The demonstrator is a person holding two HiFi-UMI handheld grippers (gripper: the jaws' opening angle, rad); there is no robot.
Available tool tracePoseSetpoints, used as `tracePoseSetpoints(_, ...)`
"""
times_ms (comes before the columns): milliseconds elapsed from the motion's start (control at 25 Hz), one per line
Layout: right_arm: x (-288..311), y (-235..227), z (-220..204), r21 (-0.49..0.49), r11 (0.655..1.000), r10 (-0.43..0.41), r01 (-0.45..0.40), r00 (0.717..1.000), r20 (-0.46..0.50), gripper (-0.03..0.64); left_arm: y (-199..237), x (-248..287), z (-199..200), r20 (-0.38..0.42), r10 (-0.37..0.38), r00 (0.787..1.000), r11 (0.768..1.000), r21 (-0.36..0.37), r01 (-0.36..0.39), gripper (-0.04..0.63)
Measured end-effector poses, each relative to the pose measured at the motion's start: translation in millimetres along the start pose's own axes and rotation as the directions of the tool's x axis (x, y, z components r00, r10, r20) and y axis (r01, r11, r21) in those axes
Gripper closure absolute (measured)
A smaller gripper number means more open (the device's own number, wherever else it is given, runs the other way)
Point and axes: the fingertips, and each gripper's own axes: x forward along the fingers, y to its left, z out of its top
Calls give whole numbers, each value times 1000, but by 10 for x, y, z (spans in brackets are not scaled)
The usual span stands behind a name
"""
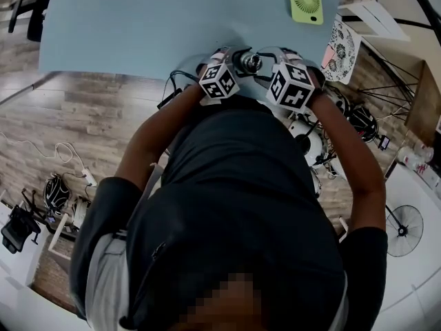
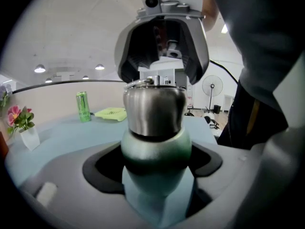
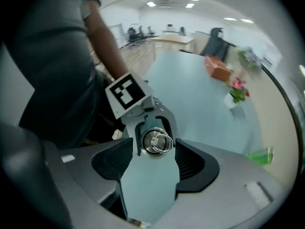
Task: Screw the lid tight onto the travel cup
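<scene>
The left tongs (image 2: pixel 157 175) are clenched round the green belly of the cup (image 2: pixel 156 147), holding it upright at the near edge of the worktop (image 1: pixel 172 26). It looks like a brace, so the body can't spin while the top is turned. The steel lid (image 2: pixel 155 109) sits on the cup, right above the left tongs' grip.

Over it hang the right tongs (image 3: pixel 153 168), pointing steeply down and released. Their pads stand apart on either side of the lid and its ring (image 3: pixel 162 141), touching neither, probably lined up to take a bite for a twist.

Beyond the left tongs, well apart, stand a green can (image 2: pixel 83 106), a flat green fan (image 2: pixel 110 112) and flowers in a white vase (image 2: pixel 24 125). None crowds the cup; only the person's body sits close behind both tongs.
</scene>
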Motion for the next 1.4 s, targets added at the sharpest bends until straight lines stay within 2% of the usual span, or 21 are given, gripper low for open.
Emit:
tracePoseSetpoints(40,12,14,11,-130,991,16,-21,999,-40,360,1,1,0,0,0,1000,1000,-1,0,167)
tracePoseSetpoints(120,71,32,14,-345,937,26,-65,993,-116,360,1,7,1,0,1,1000,1000,-2,-1,167)
tracePoseSetpoints(200,157,45,-11,-479,871,26,-109,984,-177,360,3,14,4,0,1,1000,1000,-2,-1,167)
tracePoseSetpoints(360,271,74,6,-604,783,13,-148,975,-222,360,3,8,6,1,3,1000,1000,-1,-3,167)
tracePoseSetpoints(440,286,78,2,-620,771,5,-142,976,-217,376,-1,5,6,3,2,1000,1000,-1,-2,167)
tracePoseSetpoints(520,290,70,-7,-577,807,14,-129,980,-199,380,2,9,4,3,0,1000,1000,-1,0,167)
tracePoseSetpoints(600,287,53,11,-474,874,33,-110,985,-168,382,7,12,2,4,-2,1000,1000,-1,2,167)
tracePoseSetpoints(720,272,19,82,-267,962,39,-65,994,-100,382,7,-4,-1,3,-2,1000,1000,-1,2,167)
tracePoseSetpoints(840,262,-32,91,-36,999,6,-8,999,-35,382,8,-5,-1,-1,0,1000,1000,-1,0,167)
tracePoseSetpoints(880,257,-50,87,51,999,-11,12,1000,-11,382,6,-1,-1,-2,0,1000,1000,-2,0,167)
tracePoseSetpoints(960,245,-83,82,211,976,-60,52,998,29,382,0,4,-1,-4,2,1000,1000,-2,-2,167)
tracePoseSetpoints(1080,231,-108,85,358,927,-140,112,989,53,382,-11,-3,0,-8,-5,1000,1000,7,5,167)
tracePoseSetpoints(1240,228,-120,67,454,881,-183,133,981,69,383,-18,-2,-5,-16,-18,1000,1000,24,18,167)
tracePoseSetpoints(1400,237,-123,60,458,879,-185,134,980,67,383,-14,6,-12,-19,-14,1000,1000,22,15,167)
